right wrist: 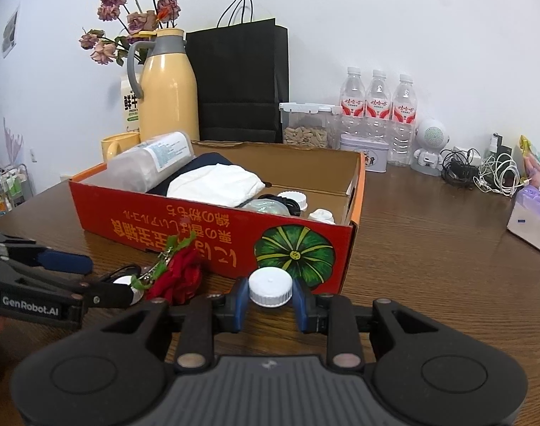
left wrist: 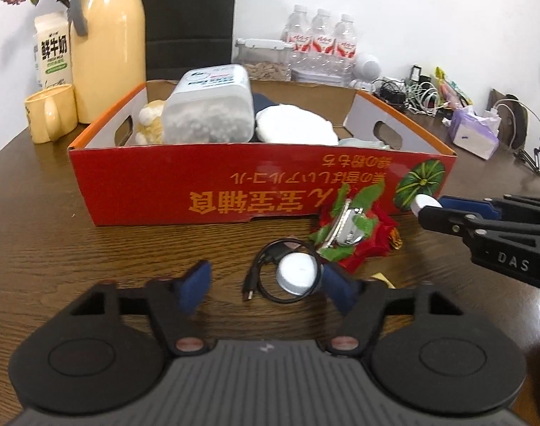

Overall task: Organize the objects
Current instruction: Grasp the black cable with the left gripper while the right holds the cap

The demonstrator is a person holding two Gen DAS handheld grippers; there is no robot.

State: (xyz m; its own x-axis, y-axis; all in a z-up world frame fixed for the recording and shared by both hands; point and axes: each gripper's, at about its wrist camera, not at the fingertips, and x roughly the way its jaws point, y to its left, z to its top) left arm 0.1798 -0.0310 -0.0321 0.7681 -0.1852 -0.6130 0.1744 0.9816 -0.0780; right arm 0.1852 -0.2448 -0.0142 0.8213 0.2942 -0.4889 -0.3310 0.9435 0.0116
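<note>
Here right gripper (right wrist: 270, 305) level, jaws clamping white cap (right wrist: 270, 287); left gripper (left wrist: 266, 285) jaws apart.

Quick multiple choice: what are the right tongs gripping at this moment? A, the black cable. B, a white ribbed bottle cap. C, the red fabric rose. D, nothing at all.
B: in the right wrist view the right tongs are closed on the white ribbed cap, one blue pad on each side, in front of the red cardboard box; the rose lies on the table beside them.

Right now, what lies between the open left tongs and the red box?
In the left wrist view: a white cap on a coiled black cable, then a watch on a red rose.
</note>
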